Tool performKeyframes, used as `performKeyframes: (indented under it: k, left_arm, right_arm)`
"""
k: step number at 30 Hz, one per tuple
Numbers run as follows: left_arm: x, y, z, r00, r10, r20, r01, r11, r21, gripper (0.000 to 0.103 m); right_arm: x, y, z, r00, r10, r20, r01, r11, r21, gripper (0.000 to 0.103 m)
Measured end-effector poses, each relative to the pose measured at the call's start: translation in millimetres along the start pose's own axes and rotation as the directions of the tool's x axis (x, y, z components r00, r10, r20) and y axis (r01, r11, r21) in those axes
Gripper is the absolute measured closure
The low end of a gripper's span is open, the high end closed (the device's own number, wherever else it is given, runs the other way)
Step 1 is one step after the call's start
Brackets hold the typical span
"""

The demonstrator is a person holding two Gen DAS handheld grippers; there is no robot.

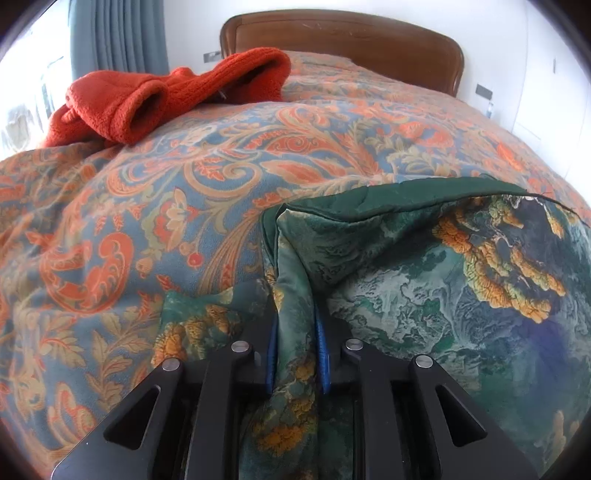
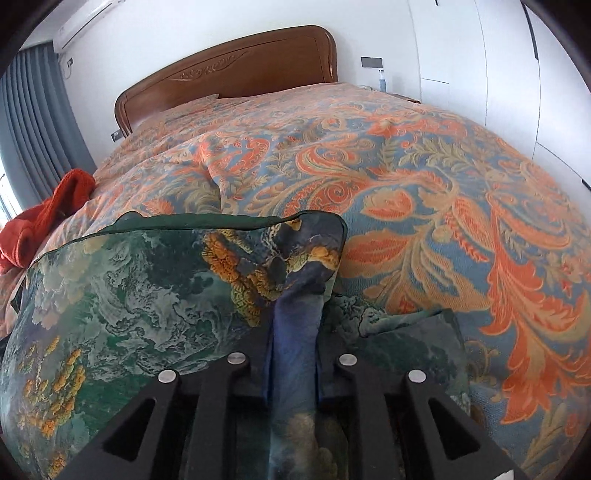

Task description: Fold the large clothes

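Here the green printed garment [image 1: 424,280] is lying bunched on the bedspread [image 1: 147,206], its smooth, satiny cloth showing orange and teal cloud-like motifs and a dark green hemmed edge. The left gripper [image 1: 295,325] is pinching one gathered fold between blue pads; the right gripper [image 2: 295,328] is clamping another bluish fold. The paisley woven bedspread is running out to a carved wooden headboard [image 2: 229,74]. A ribbed orange knit [image 1: 166,96] is lying near the curtain [image 1: 122,33], partly cut off
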State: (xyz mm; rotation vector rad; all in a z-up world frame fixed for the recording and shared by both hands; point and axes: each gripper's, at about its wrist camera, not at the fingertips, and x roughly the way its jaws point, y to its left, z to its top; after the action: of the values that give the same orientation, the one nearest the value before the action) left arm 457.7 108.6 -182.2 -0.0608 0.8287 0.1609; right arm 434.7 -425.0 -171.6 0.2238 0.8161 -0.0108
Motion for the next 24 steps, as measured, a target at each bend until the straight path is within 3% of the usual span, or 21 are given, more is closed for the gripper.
performKeyframes:
  k: [24]
  left_arm:
    - [5.9,11.5,-6.1,0.998,-0.057,0.015,0.058,0.996,-0.066,0.083]
  right_arm:
    - [3.2,-5.4,-5.3,0.998,0.052,0.043,-0.054,0.998,0.043,0.086]
